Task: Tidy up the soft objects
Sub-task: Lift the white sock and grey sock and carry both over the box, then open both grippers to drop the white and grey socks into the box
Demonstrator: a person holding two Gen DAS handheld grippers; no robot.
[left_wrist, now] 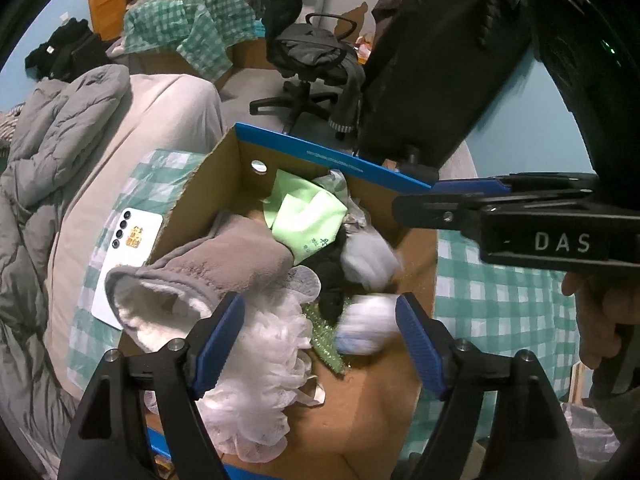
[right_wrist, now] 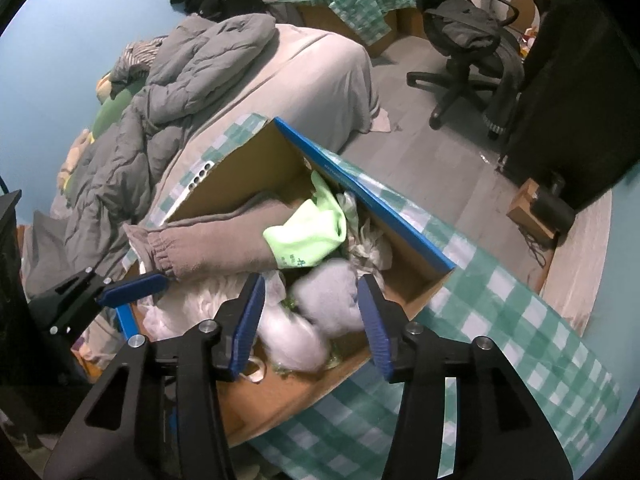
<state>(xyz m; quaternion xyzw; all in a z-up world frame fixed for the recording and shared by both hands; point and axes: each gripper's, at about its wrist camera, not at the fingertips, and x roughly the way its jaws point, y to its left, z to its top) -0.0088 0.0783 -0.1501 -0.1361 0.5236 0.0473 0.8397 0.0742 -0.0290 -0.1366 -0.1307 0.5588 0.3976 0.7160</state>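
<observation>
A cardboard box [left_wrist: 416,264] with a blue rim stands on a green checked cloth [right_wrist: 500,320]. Inside lie a grey-brown fleece garment [left_wrist: 224,264], a light green cloth [left_wrist: 308,212], a white mesh bath puff [left_wrist: 264,368], a black soft item [left_wrist: 328,276] and two blurred white fluffy balls [right_wrist: 328,300]. My left gripper [left_wrist: 320,304] is open above the puff, and one blurred ball [left_wrist: 368,324] sits by its right finger. My right gripper [right_wrist: 310,284] is open over the fluffy balls, its pads apart from them. It also reaches in from the right in the left wrist view as the right gripper [left_wrist: 416,200].
A white phone [left_wrist: 128,264] lies on the checked cloth left of the box. A bed with a grey duvet [right_wrist: 160,120] is behind it. An office chair [right_wrist: 468,60] and a tall black object [left_wrist: 440,60] stand on the floor beyond. A person's hand [left_wrist: 600,320] holds the right gripper.
</observation>
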